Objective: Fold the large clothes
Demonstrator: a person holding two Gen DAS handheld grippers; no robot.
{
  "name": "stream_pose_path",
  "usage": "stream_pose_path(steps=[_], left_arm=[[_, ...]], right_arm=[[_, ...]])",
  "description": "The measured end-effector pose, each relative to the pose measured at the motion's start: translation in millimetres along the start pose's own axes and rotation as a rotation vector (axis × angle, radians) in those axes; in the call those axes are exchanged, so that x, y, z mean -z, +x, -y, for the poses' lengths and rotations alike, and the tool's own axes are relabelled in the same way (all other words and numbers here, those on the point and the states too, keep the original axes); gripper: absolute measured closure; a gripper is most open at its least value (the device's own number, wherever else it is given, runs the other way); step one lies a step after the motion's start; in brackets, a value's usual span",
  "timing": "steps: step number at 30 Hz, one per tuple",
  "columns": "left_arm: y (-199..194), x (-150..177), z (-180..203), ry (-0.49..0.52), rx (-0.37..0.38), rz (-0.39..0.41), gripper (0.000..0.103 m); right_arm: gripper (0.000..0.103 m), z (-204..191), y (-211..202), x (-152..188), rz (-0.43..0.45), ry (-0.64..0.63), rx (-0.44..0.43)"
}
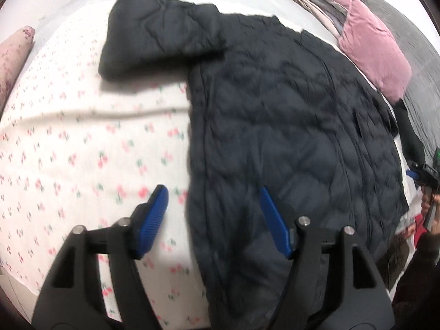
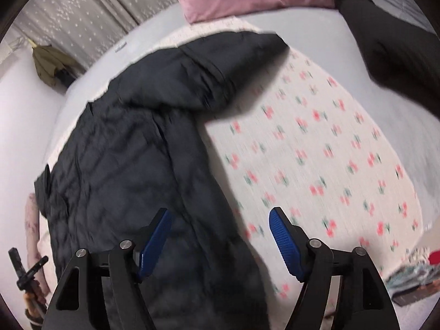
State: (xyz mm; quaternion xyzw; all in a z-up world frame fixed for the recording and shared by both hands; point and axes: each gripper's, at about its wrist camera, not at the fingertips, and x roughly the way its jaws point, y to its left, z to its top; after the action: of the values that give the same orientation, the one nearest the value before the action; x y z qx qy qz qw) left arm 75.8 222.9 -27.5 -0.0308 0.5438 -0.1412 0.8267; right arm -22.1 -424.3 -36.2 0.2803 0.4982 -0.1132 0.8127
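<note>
A dark navy quilted jacket lies flat on a white cherry-print blanket, one sleeve stretched out to the left at the far end. My left gripper hovers open over the jacket's near left edge; one blue pad is above the blanket, the other above the quilting, and nothing is between them. In the right wrist view the jacket fills the left side, its other sleeve reaching right. My right gripper is open over the jacket's right edge, holding nothing.
A pink pillow and a grey cover lie past the jacket. A black garment sits at the blanket's far right corner. Printed packaging lies near the bed's edge. An olive garment hangs by the dotted curtain.
</note>
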Motion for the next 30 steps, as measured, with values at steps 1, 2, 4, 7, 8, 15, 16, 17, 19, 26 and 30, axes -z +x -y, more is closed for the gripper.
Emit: stream_pose_path(steps=[1, 2, 4, 7, 8, 15, 16, 17, 19, 26, 30], left_arm=[[0.4, -5.4, 0.7, -0.002, -0.012, 0.017, 0.033], [0.3, -12.3, 0.8, -0.005, -0.026, 0.038, 0.033], [5.6, -27.9, 10.9, -0.012, -0.056, 0.075, 0.032], [15.1, -55.6, 18.4, 0.001, -0.141, 0.154, 0.027], [20.8, -67.0, 22.2, 0.025, -0.18, 0.179, 0.027], [76.9, -134.0, 51.5, 0.086, -0.244, 0.199, 0.026], [84.5, -142.3, 56.2, 0.095, -0.251, 0.201, 0.026], [92.6, -150.0, 60.0, 0.106, -0.27, 0.201, 0.026], [103.5, -157.9, 63.4, 0.126, -0.318, 0.193, 0.026], [114.6, -183.3, -4.0, 0.032, -0.538, 0.17, 0.036], [87.6, -184.1, -98.2, -0.075, -0.735, 0.146, 0.036]], right_arm=[[0.028, -5.2, 4.0, -3.6, -0.003, 0.004, -0.003], [0.028, -13.2, 7.6, -8.2, -0.004, 0.004, -0.014], [0.028, -21.7, 9.3, -10.8, -0.001, -0.012, -0.029], [0.028, -47.6, 14.9, -15.3, 0.009, -0.036, -0.051], [0.028, -57.5, 16.7, -17.8, 0.014, -0.042, -0.063], [0.028, -137.6, 43.9, -34.8, 0.038, -0.119, -0.114], [0.028, -149.3, 51.3, -35.2, 0.033, -0.132, -0.118], [0.028, -158.3, 58.2, -34.5, 0.025, -0.144, -0.121], [0.028, -170.6, 71.9, -33.0, 0.002, -0.167, -0.129], [0.028, -170.0, 100.3, -33.7, -0.04, -0.192, -0.066], [0.028, -152.2, 102.7, -38.9, -0.032, -0.152, -0.051]])
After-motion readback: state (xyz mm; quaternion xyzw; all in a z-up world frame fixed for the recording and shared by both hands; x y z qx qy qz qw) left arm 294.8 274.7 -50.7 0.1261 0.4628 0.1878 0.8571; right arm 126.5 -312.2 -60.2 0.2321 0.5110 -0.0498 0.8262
